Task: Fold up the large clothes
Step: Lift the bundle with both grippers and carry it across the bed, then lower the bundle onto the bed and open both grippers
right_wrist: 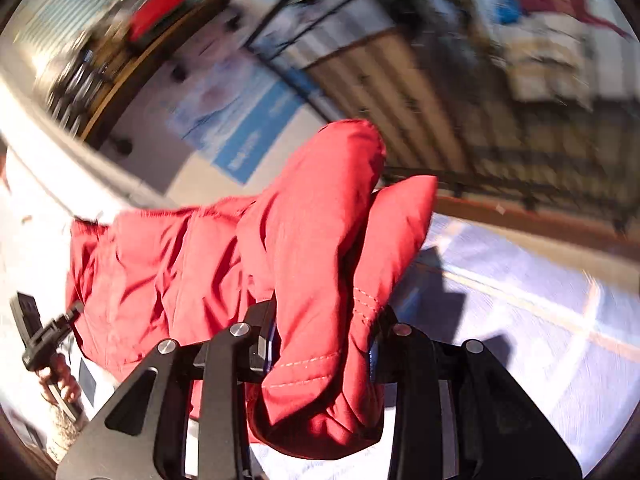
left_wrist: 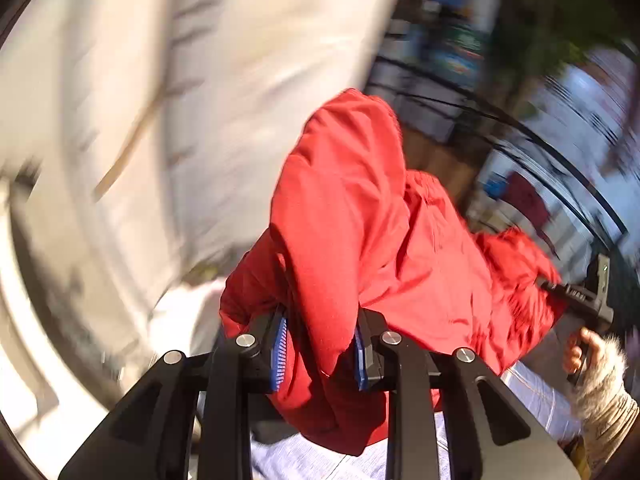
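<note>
A large red garment hangs in the air, stretched between my two grippers. My left gripper is shut on a bunched fold of it, the cloth draping over the blue pads. My right gripper is shut on another stitched edge of the same garment. The right gripper also shows at the right edge of the left wrist view, and the left gripper at the left edge of the right wrist view. Both views are motion-blurred.
A pale lilac cloth-covered surface with light stripes lies below the garment. A white curtain or wall fills the left. Shelves with clutter, a wooden panel and a dark rail stand behind.
</note>
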Tool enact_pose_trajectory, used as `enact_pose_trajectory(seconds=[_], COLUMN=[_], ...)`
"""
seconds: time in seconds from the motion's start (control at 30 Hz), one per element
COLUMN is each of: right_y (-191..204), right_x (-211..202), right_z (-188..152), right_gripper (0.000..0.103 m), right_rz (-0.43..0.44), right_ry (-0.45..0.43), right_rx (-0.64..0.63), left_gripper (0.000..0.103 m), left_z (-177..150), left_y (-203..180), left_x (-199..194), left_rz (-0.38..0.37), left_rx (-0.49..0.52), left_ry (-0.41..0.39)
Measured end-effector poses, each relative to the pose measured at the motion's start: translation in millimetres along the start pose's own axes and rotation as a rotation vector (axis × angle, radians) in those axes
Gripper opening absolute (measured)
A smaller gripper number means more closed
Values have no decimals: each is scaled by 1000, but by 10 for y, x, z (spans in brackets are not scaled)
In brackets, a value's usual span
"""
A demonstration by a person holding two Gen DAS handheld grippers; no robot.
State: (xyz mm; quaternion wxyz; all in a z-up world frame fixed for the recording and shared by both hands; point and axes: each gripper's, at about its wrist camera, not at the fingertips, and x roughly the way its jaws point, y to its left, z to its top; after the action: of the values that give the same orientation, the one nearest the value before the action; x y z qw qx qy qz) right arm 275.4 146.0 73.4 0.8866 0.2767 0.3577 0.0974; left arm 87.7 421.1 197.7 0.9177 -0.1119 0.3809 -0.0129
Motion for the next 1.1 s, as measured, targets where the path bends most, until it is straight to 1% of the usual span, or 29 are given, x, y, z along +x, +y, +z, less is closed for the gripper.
enact_pose_trajectory(seconds=[0.03,0.07,0.1,0.13,0.17,0.2,0.23,0.27,0.3,0.33,0.37,0.4,0.47,0.5,0.53,0.6,0.63,0.67,0.7,0.73,0.8,0.83,0.87,0.93,0.97,1.03,1.1], right_y=[156,291,378,445,495,487,382,245,132,-13,-137,-234,-357,-407,-468,-571,-602,-614,-618,-639,-633,-636,-643,-645,-610,-548,-414], right_x=[300,575,884,1055,1349,1571,1807,1927,1988,2035,2023,2017,2005,1994,1968,1924,1883,1850,1807,1745,1586,1463,1382,1138,1038,848,710], right_z=[152,241,332,311,316,284,268,220,158,117,46,3,-76,-112,-137,-127,-133,-86,-63,-45,25,60,110,194,224,250,219], right_gripper=[33,33,33,34,35,37,39,40,43,48,49,53,59,63,68,74,74,74,77,80,81,82,83,85,85,85,85], right_rz=[18,10,-1,-13,-65,-138,-221,-269,-302,-318,-323,-327,-346,-353,-357,-364,-349,-340,-330,-320,-272,-252,-246,-237,-236,-247,-266], right_ry=[43,82,124,158,207,242,280,307,323,331,333,334,331,325,318,296,282,272,260,243,190,151,122,61,45,31,35], right_rx=[-49,-83,-99,-110,-140,-158,-129,-82,-40,8,43,64,84,98,121,171,202,221,243,269,323,355,379,409,407,376,321], left_gripper=[25,25,26,26,27,28,31,35,39,41,44,45,51,52,55,59,59,63,66,68,70,72,75,77,79,82,85], left_z=[-205,-348,-595,-756,-944,-1133,-1270,-1332,-1386,-1404,-1403,-1379,-1319,-1301,-1275,-1252,-1269,-1259,-1256,-1207,-1198,-1163,-1131,-1050,-1017,-947,-871], left_y=[262,414,614,729,842,956,1070,1137,1219,1289,1355,1404,1389,1382,1346,1349,1336,1333,1349,1326,1329,1339,1342,1363,1375,1377,1287], left_x=[105,200,399,569,754,947,1061,1149,1221,1254,1297,1350,1458,1511,1525,1581,1602,1612,1616,1580,1486,1434,1376,1206,1117,921,743], left_rz=[40,54,64,66,70,88,94,85,62,42,23,14,29,38,45,58,62,68,74,83,95,111,137,187,210,281,359], left_rx=[-54,-95,-149,-183,-227,-273,-311,-343,-380,-408,-429,-427,-385,-372,-369,-366,-364,-363,-360,-352,-337,-331,-328,-324,-325,-322,-278], left_ry=[32,56,105,144,183,215,229,233,229,224,224,229,246,258,266,277,280,283,286,288,280,272,260,220,202,166,143])
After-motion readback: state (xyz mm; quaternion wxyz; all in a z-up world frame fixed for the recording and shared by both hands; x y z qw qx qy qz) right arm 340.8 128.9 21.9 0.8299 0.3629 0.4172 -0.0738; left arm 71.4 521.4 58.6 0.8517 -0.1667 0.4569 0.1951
